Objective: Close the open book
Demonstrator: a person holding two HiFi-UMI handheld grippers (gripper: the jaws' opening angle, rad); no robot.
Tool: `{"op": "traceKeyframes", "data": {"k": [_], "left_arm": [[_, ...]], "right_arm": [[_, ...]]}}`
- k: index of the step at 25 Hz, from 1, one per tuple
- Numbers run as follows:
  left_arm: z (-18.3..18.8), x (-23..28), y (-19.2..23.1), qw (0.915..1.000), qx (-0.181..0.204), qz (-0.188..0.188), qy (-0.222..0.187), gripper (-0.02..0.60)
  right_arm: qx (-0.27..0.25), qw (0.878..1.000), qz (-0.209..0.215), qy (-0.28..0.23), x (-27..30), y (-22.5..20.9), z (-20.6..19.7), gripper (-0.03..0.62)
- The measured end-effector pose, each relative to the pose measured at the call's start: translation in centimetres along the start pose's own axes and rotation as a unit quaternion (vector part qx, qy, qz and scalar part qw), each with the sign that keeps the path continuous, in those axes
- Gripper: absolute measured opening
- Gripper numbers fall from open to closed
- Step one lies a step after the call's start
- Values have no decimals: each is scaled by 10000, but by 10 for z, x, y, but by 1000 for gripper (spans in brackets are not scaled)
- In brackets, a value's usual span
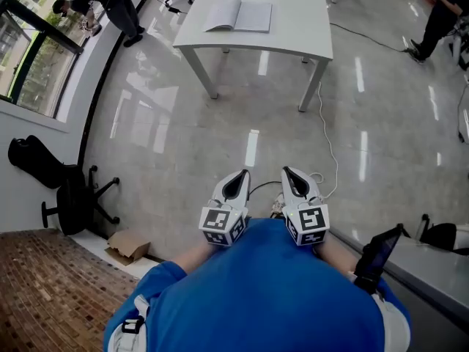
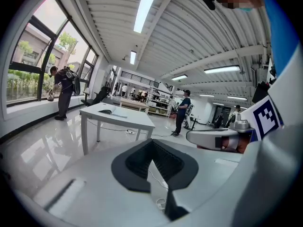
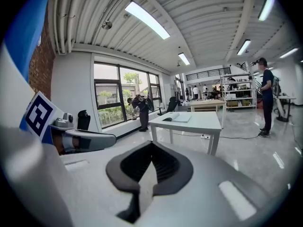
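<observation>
The open book with white pages (image 1: 238, 15) lies flat near the far edge of the white rectangular desk (image 1: 293, 24), well apart from me across a stretch of glossy floor. I hold my left hand-held gripper (image 1: 242, 174) and my right hand-held gripper (image 1: 287, 171) side by side close to my body. Both are clenched tip to tip with nothing between the jaws, as each gripper's own view shows.

I judge the book light and fairly thin. Its leaves look soft and bendable, and the left-hand stack bows up a little while the right lies flatter. The desk top looks smooth, so the book may slide when pushed. I would take one half at its outer edge, slip a jaw under the cover rather than under loose pages, and fold it over the spine. The other gripper would steady the opposite half.

From here I can read no print on the pages. The marker cubes (image 1: 222, 224) carry only black-and-white square patterns, no words.
</observation>
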State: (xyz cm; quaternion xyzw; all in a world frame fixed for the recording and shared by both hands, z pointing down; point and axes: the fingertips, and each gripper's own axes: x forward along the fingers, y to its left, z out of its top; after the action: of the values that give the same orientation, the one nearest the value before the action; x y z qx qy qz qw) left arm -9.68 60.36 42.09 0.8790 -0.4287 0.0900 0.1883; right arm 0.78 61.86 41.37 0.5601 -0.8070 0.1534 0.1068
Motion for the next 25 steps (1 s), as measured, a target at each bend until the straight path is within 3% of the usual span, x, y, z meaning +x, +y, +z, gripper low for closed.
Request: {"op": "traceKeyframes", "data": {"k": [9,18,25], "left_arm": [[30,71,-14,9997,2,213,-145,8],[51,109,-5,9991,-16,396,-131,8],[64,161,17,9997,5,198,-130,8]], "right_arm": [[-97,9996,226,-104,36,-68,27,2],[-17,9995,325,-61,61,-95,36,2],[-18,9998,187,2,103,-124,52,2]]}}
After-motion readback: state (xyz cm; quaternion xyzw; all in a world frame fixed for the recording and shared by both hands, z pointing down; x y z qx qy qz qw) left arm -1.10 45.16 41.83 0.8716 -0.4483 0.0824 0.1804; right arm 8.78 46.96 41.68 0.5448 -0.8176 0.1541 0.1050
